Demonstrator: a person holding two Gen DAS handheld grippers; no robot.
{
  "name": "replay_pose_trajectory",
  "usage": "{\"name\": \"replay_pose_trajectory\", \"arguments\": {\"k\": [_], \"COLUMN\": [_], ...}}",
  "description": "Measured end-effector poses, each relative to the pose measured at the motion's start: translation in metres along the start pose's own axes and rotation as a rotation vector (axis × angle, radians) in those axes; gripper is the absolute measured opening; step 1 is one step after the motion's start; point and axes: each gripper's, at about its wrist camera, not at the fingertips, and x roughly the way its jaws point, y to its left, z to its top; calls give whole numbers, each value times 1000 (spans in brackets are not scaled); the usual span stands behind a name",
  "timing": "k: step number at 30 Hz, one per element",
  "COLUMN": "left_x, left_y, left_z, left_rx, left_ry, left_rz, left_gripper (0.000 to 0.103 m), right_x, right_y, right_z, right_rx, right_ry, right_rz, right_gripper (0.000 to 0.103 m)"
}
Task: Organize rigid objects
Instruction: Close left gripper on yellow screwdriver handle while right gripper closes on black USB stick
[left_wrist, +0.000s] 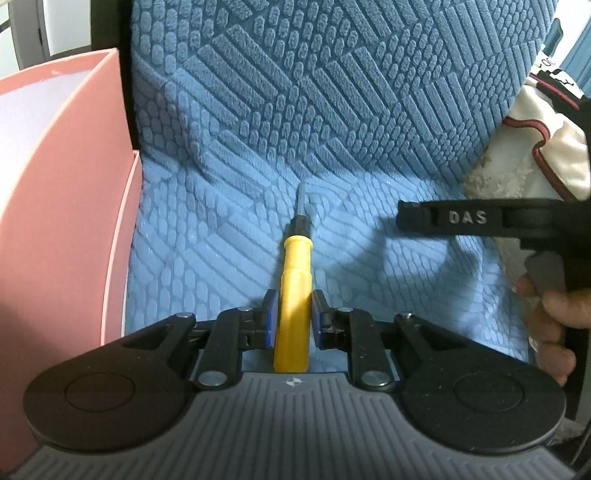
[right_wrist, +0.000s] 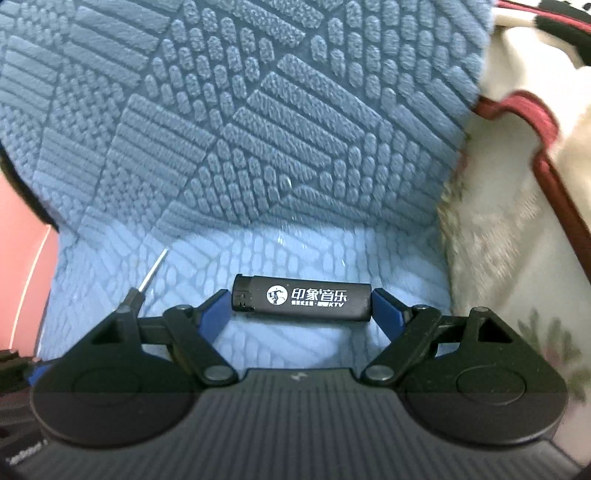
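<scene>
A yellow-handled screwdriver (left_wrist: 293, 295) is lying on a blue textured sofa seat (left_wrist: 221, 236), its shaft pointing toward the backrest, while the left hand-held gripper (left_wrist: 293, 317) is closing its blue pads (left_wrist: 270, 317) around the handle. A black lighter (right_wrist: 301, 297) with white printed characters is sitting crosswise between the blue fingers (right_wrist: 386, 308) of the right hand-held gripper (right_wrist: 301, 310), which is clamping it by both ends just above the seat. A pink box (left_wrist: 62, 206) is standing at the left, and a cream cushion (left_wrist: 535, 158) with dark red piping is resting at the right.
</scene>
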Motion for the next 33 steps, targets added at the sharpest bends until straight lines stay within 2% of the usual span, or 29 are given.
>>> {"name": "replay_pose_trajectory", "arguments": {"k": [11, 16, 33], "left_x": [-29, -44, -102], "left_y": [-9, -13, -26], "left_z": [-39, -55, -128], "left_rx": [-16, -9, 16], "left_ry": [10, 23, 21], "left_rz": [-18, -26, -11], "left_gripper": [22, 22, 22], "right_x": [-39, -63, -119], "right_y": [7, -5, 8], "right_z": [-49, -67, -136], "right_rx": [68, 112, 120], "right_ry": [4, -2, 5], "right_rz": [-6, -23, 13], "right_gripper": [85, 85, 85]}}
